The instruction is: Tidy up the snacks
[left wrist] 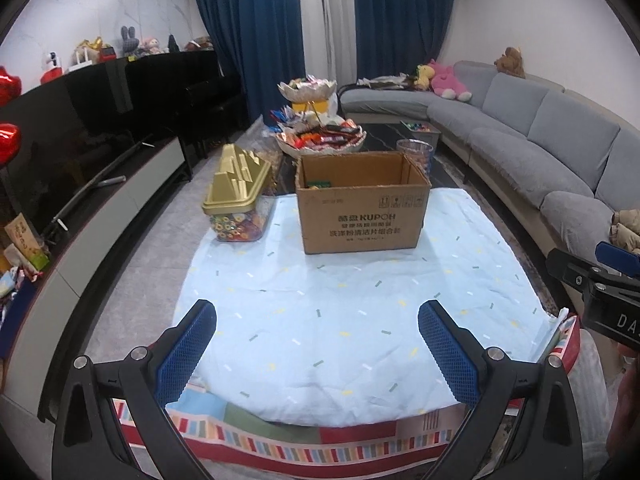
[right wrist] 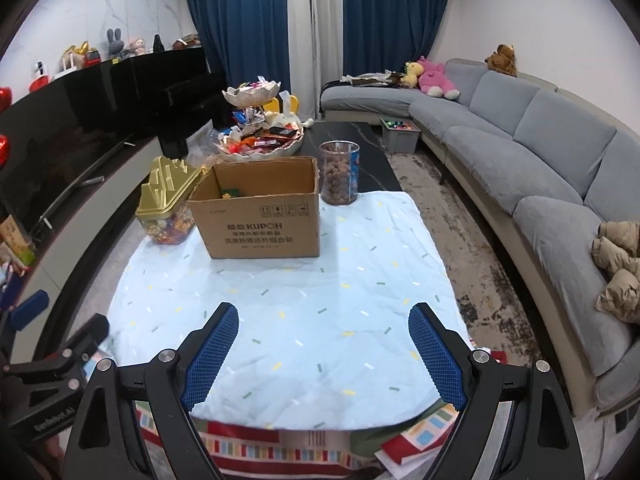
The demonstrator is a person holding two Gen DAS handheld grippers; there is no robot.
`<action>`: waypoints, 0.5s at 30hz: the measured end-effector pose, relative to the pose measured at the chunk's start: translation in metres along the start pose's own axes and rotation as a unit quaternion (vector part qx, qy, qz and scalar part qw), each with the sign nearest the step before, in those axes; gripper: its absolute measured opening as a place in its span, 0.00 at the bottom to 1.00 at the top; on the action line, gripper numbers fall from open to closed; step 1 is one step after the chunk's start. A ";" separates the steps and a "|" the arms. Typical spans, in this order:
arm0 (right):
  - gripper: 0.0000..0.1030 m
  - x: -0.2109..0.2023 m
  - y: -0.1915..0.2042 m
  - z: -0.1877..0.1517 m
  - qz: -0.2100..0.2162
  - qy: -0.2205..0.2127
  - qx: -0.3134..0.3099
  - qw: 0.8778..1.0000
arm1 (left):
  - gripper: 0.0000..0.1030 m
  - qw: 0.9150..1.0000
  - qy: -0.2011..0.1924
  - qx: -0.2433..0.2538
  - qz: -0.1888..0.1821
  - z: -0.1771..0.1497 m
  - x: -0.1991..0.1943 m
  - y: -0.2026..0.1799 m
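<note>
An open cardboard box (left wrist: pixel 360 208) (right wrist: pixel 260 216) stands on the far part of a light blue cloth (left wrist: pixel 340 312) (right wrist: pixel 288 312); a small green item lies inside. Left of it is a clear candy tub with a gold lid (left wrist: pixel 236 196) (right wrist: pixel 168 200). Behind the box a clear jar of brown snack balls (right wrist: pixel 339 172) (left wrist: pixel 416 152) stands. A two-tier dish of wrapped snacks (left wrist: pixel 320 136) (right wrist: pixel 260 140) is farther back. My left gripper (left wrist: pixel 318 312) and right gripper (right wrist: pixel 323 318) are open, empty, over the cloth's near end.
A grey sofa (right wrist: pixel 540 152) curves along the right with plush toys on it. A black TV and low cabinet (left wrist: pixel 80 152) run along the left. A grey bin (right wrist: pixel 400 132) sits by the dark table. A striped cloth (left wrist: pixel 304 436) hangs at the near edge.
</note>
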State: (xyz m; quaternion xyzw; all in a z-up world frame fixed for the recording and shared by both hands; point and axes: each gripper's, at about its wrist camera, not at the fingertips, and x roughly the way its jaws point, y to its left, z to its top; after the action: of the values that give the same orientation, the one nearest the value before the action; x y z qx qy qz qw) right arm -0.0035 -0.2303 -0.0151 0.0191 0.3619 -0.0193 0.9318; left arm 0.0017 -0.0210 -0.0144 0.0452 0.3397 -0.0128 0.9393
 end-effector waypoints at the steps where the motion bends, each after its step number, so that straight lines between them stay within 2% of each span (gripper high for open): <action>1: 0.85 -0.003 0.001 -0.001 -0.002 -0.001 -0.002 1.000 | 1.00 1.000 -0.005 0.001 0.004 0.000 -0.005 0.000; 15: 0.86 -0.040 -0.007 -0.013 -0.021 -0.025 -0.006 0.999 | 1.00 0.999 -0.030 -0.006 0.019 -0.007 -0.033 0.002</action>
State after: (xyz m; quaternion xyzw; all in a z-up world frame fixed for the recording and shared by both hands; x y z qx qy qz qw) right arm -0.0417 -0.2358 0.0022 0.0049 0.3392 -0.0374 0.9400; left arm -0.0278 -0.0187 0.0010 0.0454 0.3106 0.0055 0.9494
